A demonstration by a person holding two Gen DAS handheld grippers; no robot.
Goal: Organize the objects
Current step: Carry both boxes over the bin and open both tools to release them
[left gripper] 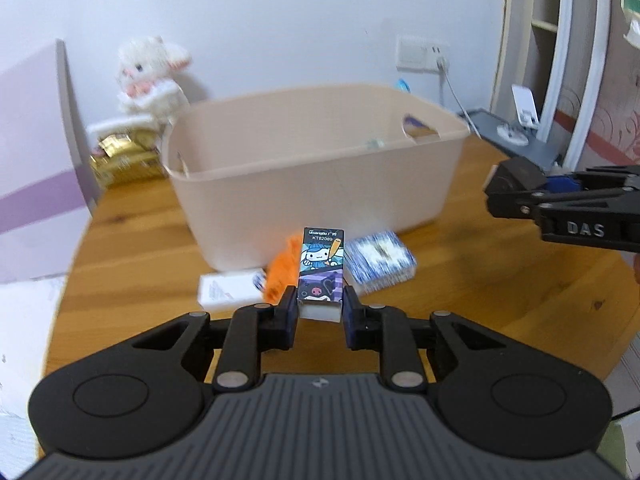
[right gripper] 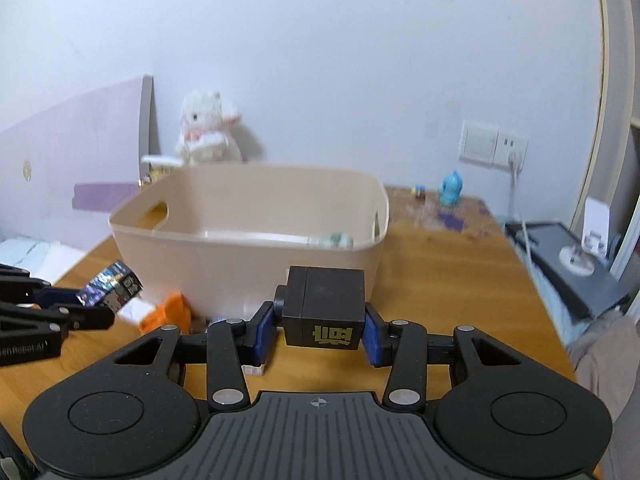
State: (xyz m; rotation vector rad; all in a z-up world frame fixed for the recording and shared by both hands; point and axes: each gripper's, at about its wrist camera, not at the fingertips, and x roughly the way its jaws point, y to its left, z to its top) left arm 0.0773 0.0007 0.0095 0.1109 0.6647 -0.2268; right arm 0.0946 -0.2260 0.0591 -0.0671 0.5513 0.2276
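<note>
A beige plastic bin (left gripper: 312, 168) stands on the wooden table (left gripper: 132, 248); it also shows in the right wrist view (right gripper: 256, 232). My left gripper (left gripper: 320, 300) is shut on a small cartoon-printed box (left gripper: 322, 268), held above the table in front of the bin. That box shows at the left of the right wrist view (right gripper: 110, 288). My right gripper (right gripper: 320, 328) is shut on a black cube-shaped box (right gripper: 324, 304) in front of the bin. The right gripper shows at the right of the left wrist view (left gripper: 516, 184).
On the table before the bin lie a white box (left gripper: 228, 292), an orange thing (left gripper: 282, 270) and a blue-white card pack (left gripper: 380, 262). A white plush toy (left gripper: 150, 76) and gold packets (left gripper: 124, 156) sit behind the bin. A blue figurine (right gripper: 452, 188) stands near the wall socket (right gripper: 492, 144).
</note>
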